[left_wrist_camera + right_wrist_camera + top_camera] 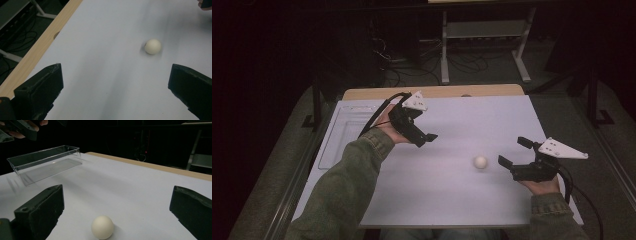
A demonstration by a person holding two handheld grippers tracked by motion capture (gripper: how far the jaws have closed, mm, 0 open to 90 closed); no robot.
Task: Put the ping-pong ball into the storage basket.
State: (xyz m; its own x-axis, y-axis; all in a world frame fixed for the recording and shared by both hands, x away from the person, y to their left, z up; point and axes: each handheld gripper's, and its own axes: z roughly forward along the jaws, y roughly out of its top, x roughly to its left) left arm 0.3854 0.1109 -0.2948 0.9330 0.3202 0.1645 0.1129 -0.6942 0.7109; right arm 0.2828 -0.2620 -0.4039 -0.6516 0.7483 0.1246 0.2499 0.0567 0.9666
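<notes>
A small white ball (480,162) lies on the white table top (452,200), right of centre. My right gripper (513,151) is held just right of the ball, open, jaws pointing left toward it. In the right gripper view the ball (102,227) rests low between the two spread jaws of that gripper (117,197), touching neither. My left gripper (424,137) hovers over the table's left-centre, open and empty. In the left gripper view the ball (153,46) lies ahead of its gripper (115,75), beyond the jaws and toward the right one.
A clear plastic tray (343,131) sits at the table's left side, also the clear box (46,162) in the right gripper view. A wooden edge (432,91) runs along the back. Beyond it are a metal shelf frame (484,30) and floor cables (412,70).
</notes>
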